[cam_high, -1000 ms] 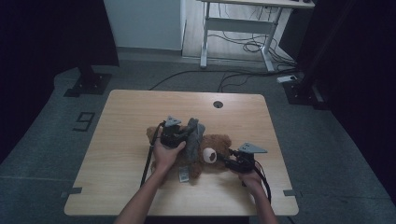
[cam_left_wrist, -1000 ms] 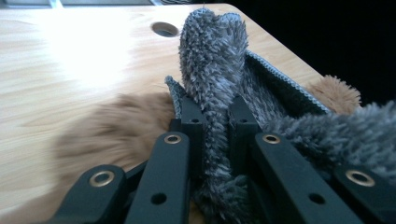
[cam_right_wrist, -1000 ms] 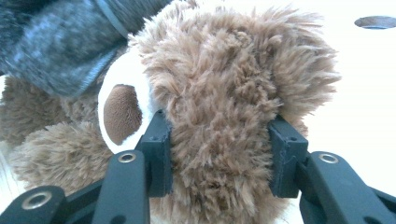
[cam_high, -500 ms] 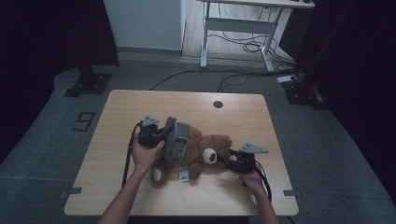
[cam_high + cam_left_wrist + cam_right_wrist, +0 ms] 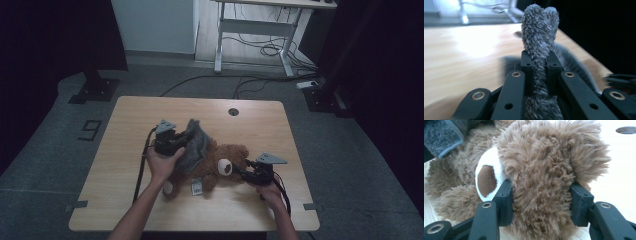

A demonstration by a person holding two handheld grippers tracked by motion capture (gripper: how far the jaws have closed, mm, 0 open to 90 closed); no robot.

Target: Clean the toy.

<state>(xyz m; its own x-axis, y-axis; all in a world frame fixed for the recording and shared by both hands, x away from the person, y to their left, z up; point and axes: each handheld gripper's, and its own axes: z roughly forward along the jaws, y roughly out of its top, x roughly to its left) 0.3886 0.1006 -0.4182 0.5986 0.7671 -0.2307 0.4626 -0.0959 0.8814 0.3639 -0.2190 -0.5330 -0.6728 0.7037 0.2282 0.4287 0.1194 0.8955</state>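
A brown teddy bear (image 5: 220,161) lies on the wooden table (image 5: 260,125), its head toward the right. A grey fuzzy cloth (image 5: 196,142) drapes over its body and rises to the left, where my left gripper (image 5: 184,144) is shut on it. In the left gripper view the cloth (image 5: 539,32) stands up as a pinched fold between the jaws of the left gripper (image 5: 539,63). My right gripper (image 5: 240,171) has the bear's head (image 5: 544,167) between its jaws. Its pads (image 5: 504,200) lie against the fur on both sides, and the jaws have just been opening a little.
A white label (image 5: 196,188) hangs from the bear near the table's front. A round cable hole (image 5: 233,111) sits at the back of the table. Beyond the table stand a white desk frame (image 5: 252,30), floor cables and dark stands.
My left gripper swung to the left with the grey cloth, then rose, pulling the cloth up off the bear. The right gripper stayed at the bear's head.
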